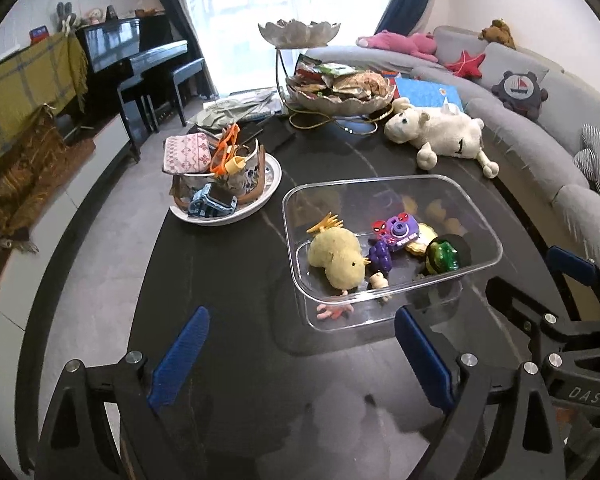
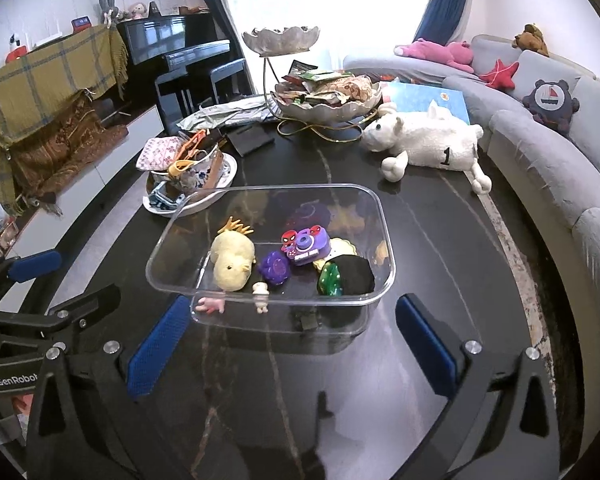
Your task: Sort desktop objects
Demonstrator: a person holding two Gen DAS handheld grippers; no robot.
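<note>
A clear plastic bin (image 1: 476,216) (image 2: 384,232) stands on the black table. In it lie a yellow plush chick (image 1: 338,256) (image 2: 234,260), a purple toy camera (image 1: 398,230) (image 2: 306,246), a purple grape toy (image 1: 380,256) (image 2: 274,267), a green toy (image 1: 444,258) (image 2: 330,280) and a small beige figure (image 1: 379,281) (image 2: 260,294). A white plush sheep (image 1: 440,132) (image 2: 428,142) lies behind the bin. My left gripper (image 1: 300,364) is open and empty in front of the bin. My right gripper (image 2: 292,354) is open and empty, just short of the bin's near wall.
A white plate (image 1: 272,184) (image 2: 228,176) at the left carries a patterned bowl with orange glasses (image 1: 226,146), a pink pouch (image 1: 186,154) and a blue toy car (image 1: 212,204). A two-tier snack stand (image 1: 336,88) (image 2: 324,96) stands at the back. A grey sofa (image 1: 540,120) curves along the right.
</note>
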